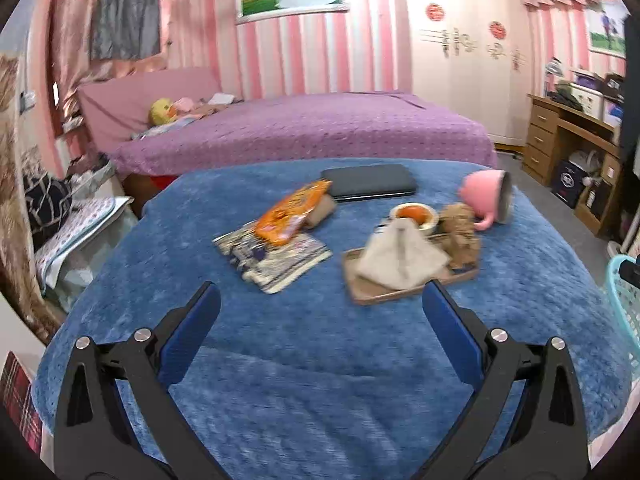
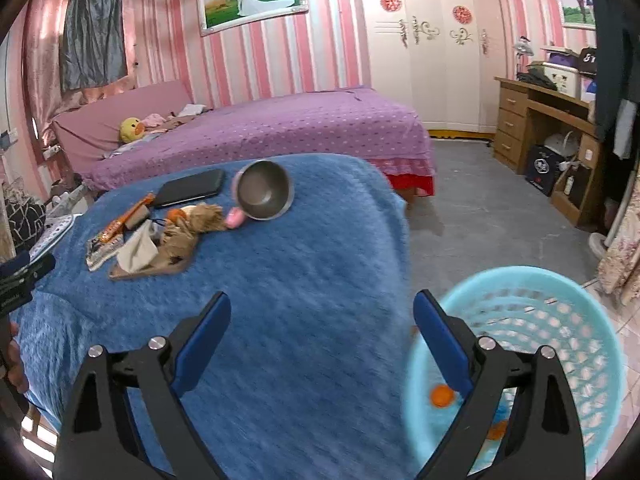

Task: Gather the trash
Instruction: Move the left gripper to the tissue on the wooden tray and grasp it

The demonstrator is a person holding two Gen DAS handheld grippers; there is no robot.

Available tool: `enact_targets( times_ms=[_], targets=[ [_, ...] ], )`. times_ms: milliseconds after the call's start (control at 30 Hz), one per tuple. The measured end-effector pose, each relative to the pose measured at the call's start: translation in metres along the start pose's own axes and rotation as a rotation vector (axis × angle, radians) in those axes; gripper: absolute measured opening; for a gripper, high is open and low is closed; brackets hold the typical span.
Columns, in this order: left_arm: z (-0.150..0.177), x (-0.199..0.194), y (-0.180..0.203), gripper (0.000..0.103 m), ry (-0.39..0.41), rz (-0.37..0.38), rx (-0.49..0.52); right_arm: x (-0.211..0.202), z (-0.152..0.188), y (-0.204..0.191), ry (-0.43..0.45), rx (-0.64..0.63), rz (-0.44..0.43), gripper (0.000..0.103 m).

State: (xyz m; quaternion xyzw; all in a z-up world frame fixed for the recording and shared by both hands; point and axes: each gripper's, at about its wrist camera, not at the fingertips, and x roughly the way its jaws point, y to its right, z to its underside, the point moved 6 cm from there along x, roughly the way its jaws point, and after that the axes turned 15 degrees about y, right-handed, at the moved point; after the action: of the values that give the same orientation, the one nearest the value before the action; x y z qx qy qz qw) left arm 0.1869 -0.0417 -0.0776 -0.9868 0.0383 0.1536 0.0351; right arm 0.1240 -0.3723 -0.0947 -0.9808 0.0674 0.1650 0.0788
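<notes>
Now, both tools are spread wide and carrying nothing, poised above the near edge of the blue fleece-covered tabletop (image 1: pixel 280 360). The litter sits in a cluster toward the far side. Straight ahead of the left tool (image 1: pixel 320 300), just a touch to its right, a crumpled off-white tissue (image 1: pixel 400 256) lies heaped on the brown wooden tray (image 1: pixel 360 296), with a small cup of orange sauce (image 1: pixel 414 214) and a scrunched brown paper wad (image 1: pixel 460 228) just behind it. To the left of that, an orange snack wrapper (image 1: pixel 292 212) stretches diagonally, its long axis running from near-left to far-right, resting on a printed magazine (image 1: pixel 276 256).

Over on the right wrist view, the same pile sits well off to the upper left of the right tool (image 2: pixel 322 308), while the light-blue perforated plastic basket (image 2: pixel 560 320) stands on the floor just beside that tool's right finger, with orange scraps (image 2: pixel 441 395) already at its bottom.

So the geometry splits neatly, by my read: the left tool is nearer the trash and lined up with the tissue, the right one is nearer the bin. A forward reach from the left looks like the natural next call, then a carry rightward across the tabletop to the basket. The tipped pink steel-lined mug (image 1: pixel 486 196) and the dark flat case (image 1: pixel 370 184) look like keepers, not trash.
</notes>
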Motion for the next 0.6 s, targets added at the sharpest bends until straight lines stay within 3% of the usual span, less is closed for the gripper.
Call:
enact_targets(
  times_ms=[133,333,600],
  targets=[
    [0.001,0.004,-0.019,0.098,-0.008,-0.019,-0.039,0.028,0.004,-0.017,-0.035,0.078,-0.056,0.096],
    [-0.003,0.011,-0.021,0.098,0.015,-0.033,-0.015,0.067,0.014,-0.038,-0.082,0.171,-0.101,0.097],
    [-0.004,0.013,-0.018,0.098,0.029,-0.020,-0.010,0.072,0.025,-0.078,-0.127,0.092,-0.195,0.097]
  ],
)
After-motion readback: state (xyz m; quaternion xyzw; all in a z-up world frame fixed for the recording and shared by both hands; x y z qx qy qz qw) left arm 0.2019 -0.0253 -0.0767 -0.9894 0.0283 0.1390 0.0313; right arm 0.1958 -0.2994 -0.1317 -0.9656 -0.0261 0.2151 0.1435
